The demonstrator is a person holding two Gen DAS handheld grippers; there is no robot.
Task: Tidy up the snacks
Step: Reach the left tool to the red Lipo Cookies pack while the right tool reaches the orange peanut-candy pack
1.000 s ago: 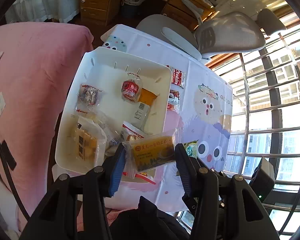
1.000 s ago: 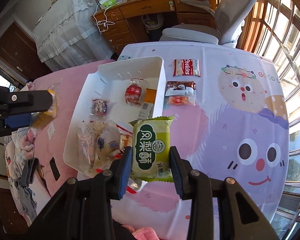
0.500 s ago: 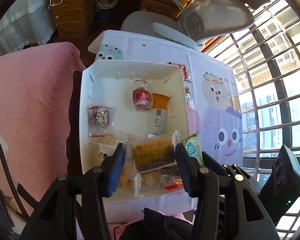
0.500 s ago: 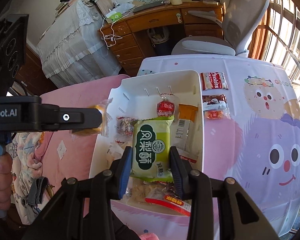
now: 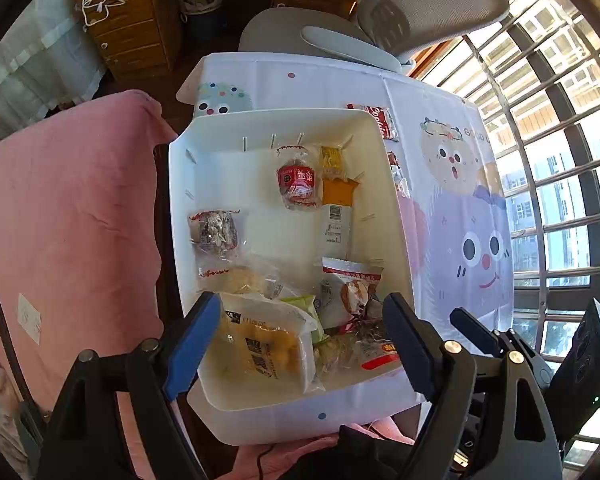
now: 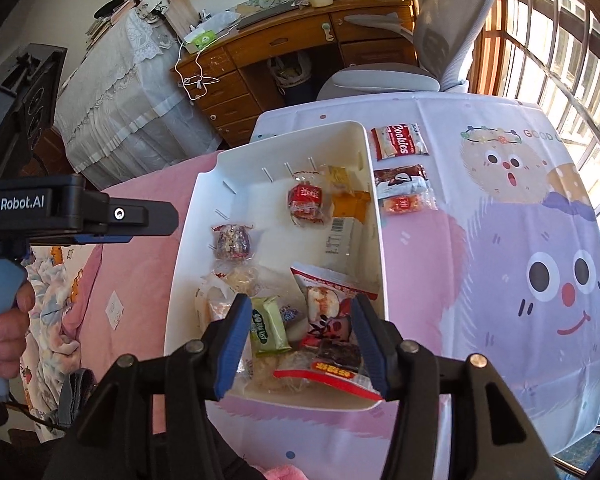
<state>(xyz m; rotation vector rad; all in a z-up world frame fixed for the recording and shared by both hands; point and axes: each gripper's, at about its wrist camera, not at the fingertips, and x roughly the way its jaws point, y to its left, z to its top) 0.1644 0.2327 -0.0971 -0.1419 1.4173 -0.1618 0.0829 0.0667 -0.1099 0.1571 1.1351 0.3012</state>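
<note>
Over the near end of the white bin (image 5: 384, 208) both of your grippers point steeply down, and both sets of jaws are opening. Your left gripper (image 5: 304, 340) stands wide, and the yellow pastry pack (image 5: 260, 348) lies in the bin's near corner below it, just beside the left blue pad but not pinched — it looks let go so that it settles among the other packets. Your right gripper (image 6: 300, 340) is narrower. The green pastry packet (image 6: 268, 326) lies in the bin close against its left pad, with a clear gap on the other side, so I judge it released as well.

The bin sits at the table's left edge, half over the pink bedding (image 5: 60, 200), which keeps it within reach of both hands at once. Inside, the far half is sparse: a red round snack (image 5: 298, 182), a dark wrapped sweet (image 5: 216, 232) and an orange-and-white packet (image 5: 336, 216) lie apart from one another. The near half is a loose heap, because that is where your hands come in from.

Still out on the cartoon tablecloth (image 6: 520, 240), just beside the bin's right wall, are the red cookie pack (image 6: 400, 142), a brown-and-white packet (image 6: 402, 180) and a small orange one (image 6: 406, 204) touching it. Those three are what remains — your right hand is the nearer one for them.
</note>
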